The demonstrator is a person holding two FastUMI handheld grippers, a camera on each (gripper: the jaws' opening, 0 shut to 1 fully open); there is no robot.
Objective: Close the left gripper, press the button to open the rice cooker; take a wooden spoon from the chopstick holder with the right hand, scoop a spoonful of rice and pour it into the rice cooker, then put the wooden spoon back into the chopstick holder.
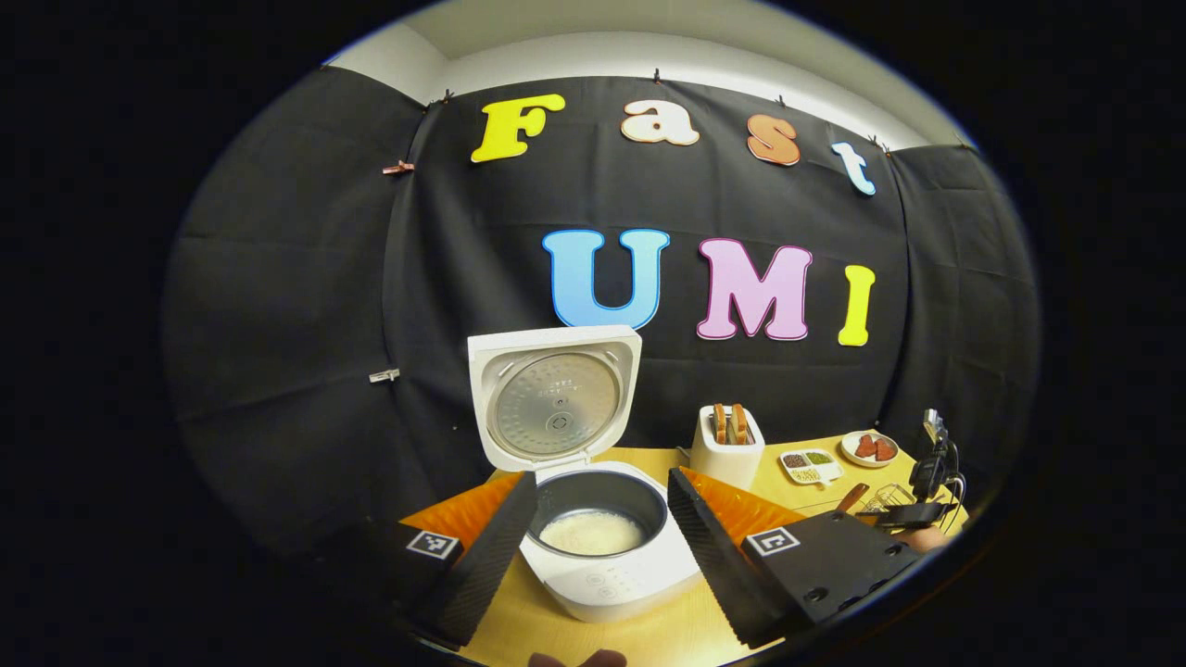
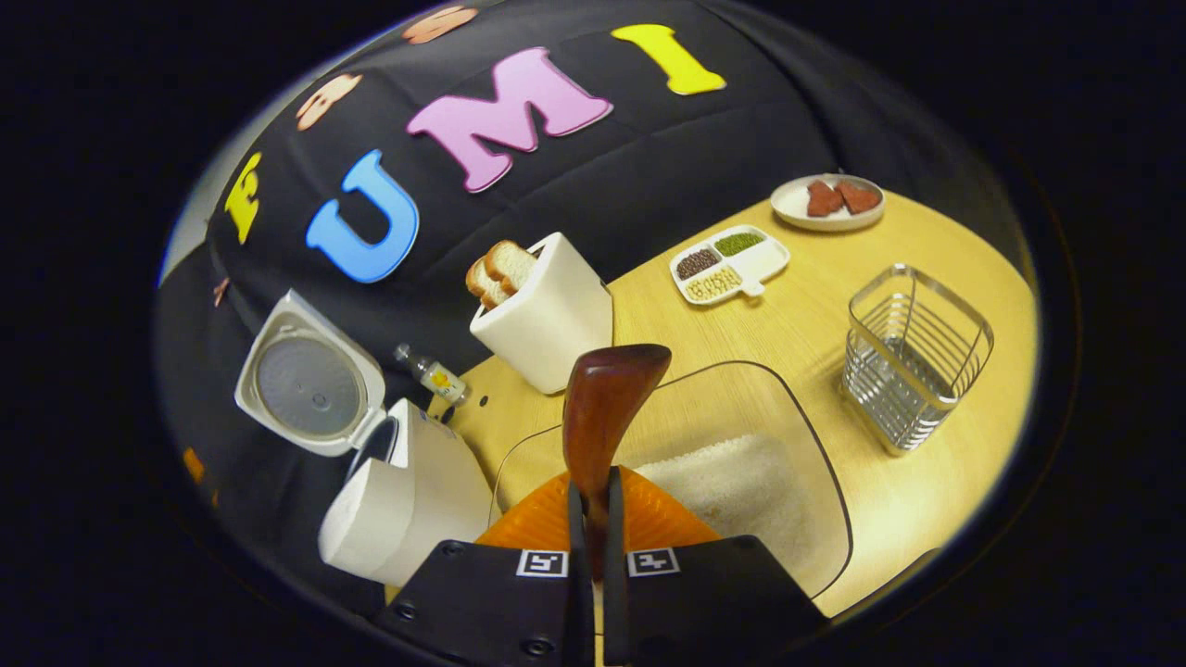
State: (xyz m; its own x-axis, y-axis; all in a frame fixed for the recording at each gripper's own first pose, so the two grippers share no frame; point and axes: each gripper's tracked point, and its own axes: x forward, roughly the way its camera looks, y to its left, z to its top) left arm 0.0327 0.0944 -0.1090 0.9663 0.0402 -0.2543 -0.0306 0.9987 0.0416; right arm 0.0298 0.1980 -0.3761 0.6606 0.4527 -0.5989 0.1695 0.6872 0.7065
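Observation:
The white rice cooker [image 1: 602,579] stands open with its lid [image 1: 554,398] upright, and white rice lies in its inner pot [image 1: 593,533]. My left gripper [image 1: 602,480] is open, one finger on each side of the pot, touching nothing. My right gripper [image 2: 594,491] is shut on the handle of the wooden spoon [image 2: 607,398]. The spoon's bowl points away from me over a clear container of rice [image 2: 741,482], and no rice shows on it. The wire chopstick holder [image 2: 913,357] stands to the right, with the cooker [image 2: 408,491] to the left.
A white toaster with bread slices [image 2: 547,310] stands behind the clear container. A small bottle [image 2: 434,375] lies beside the cooker. A divided dish of beans [image 2: 727,262] and a plate of red pieces [image 2: 827,201] sit at the back of the wooden table [image 2: 815,315].

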